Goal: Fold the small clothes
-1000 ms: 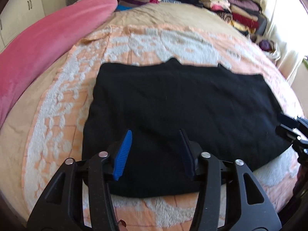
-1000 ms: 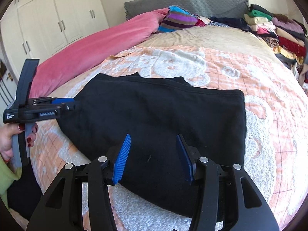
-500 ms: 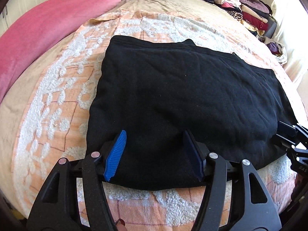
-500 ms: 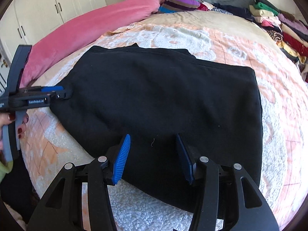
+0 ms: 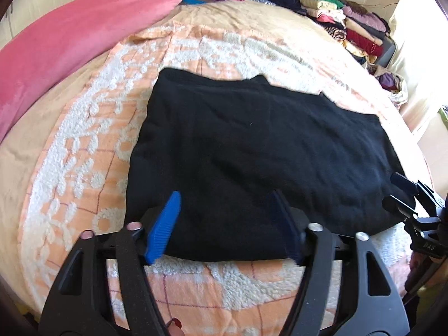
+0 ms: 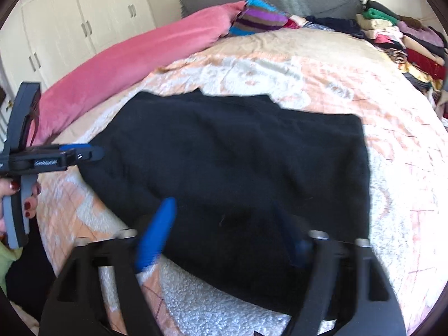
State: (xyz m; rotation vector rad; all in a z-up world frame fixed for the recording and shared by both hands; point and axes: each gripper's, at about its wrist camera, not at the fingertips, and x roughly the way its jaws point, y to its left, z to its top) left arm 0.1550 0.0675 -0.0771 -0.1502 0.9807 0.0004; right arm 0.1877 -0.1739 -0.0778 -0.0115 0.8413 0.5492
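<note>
The black garment (image 5: 260,151) lies flat, long axis crosswise; left gripper (image 5: 224,224) and right gripper (image 6: 226,235), fingers spread, apparently straddle its near hem.

The flat black knit garment (image 5: 260,154) is matt cloth, soft and a bit fuzzy, with a few specks of lint on it. It lies on a peach-and-white bedspread (image 5: 84,151) that's nubbly, tufted fleece, the white bits raised and rough. Along the bed's left edge the long pink blanket roll (image 5: 70,36) looks like plush velvety cloth with a slight sheen. The left hand-held gripper (image 5: 226,224) is matt black plastic with ribbed blue rubbery fingers (image 5: 165,229) and shiny metal screw heads. The right hand-held gripper (image 6: 226,235) is the same, just blurred. The white cupboard doors (image 6: 70,30) look smooth and painted, with small metal handles.
</note>
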